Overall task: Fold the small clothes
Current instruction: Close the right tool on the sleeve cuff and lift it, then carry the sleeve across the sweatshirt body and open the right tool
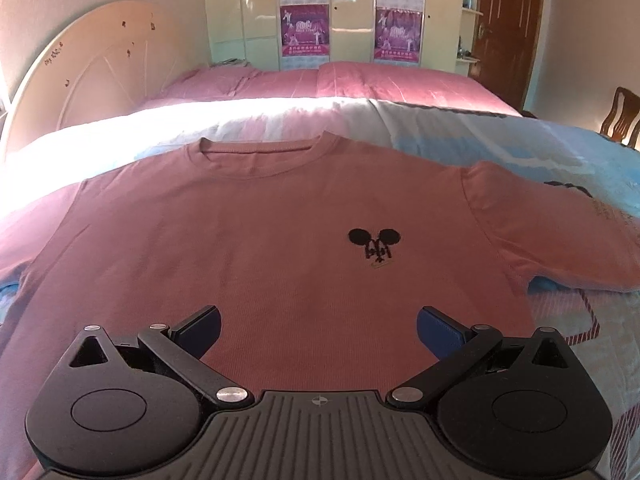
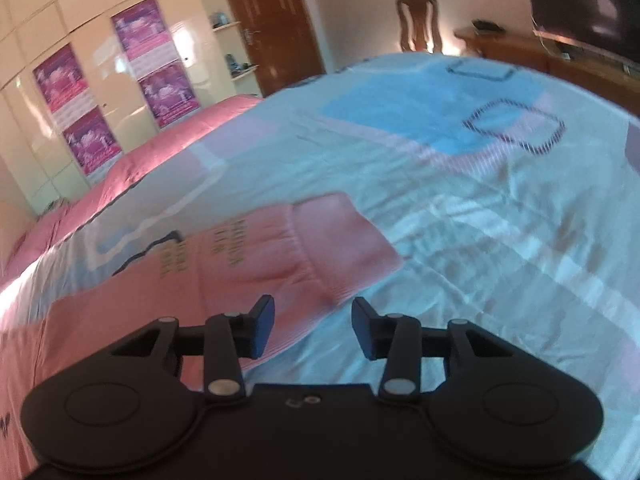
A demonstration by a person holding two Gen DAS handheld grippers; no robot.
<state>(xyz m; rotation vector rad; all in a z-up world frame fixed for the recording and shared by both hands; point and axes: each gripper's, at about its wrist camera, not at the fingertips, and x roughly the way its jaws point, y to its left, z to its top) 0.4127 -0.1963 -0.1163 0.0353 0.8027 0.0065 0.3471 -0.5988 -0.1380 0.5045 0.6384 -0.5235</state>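
Observation:
A pink long-sleeved shirt with a small black mouse-ears logo lies flat, front up, on the bed, collar far from me. My left gripper is open and empty above the shirt's lower hem. In the right wrist view the shirt's right sleeve with its ribbed cuff lies stretched out on the bedspread. My right gripper is open and empty, just above the sleeve's near edge by the cuff.
The bed has a light blue patterned bedspread and a pink quilt toward the headboard. A wardrobe with purple posters, a brown door and a wooden chair stand beyond.

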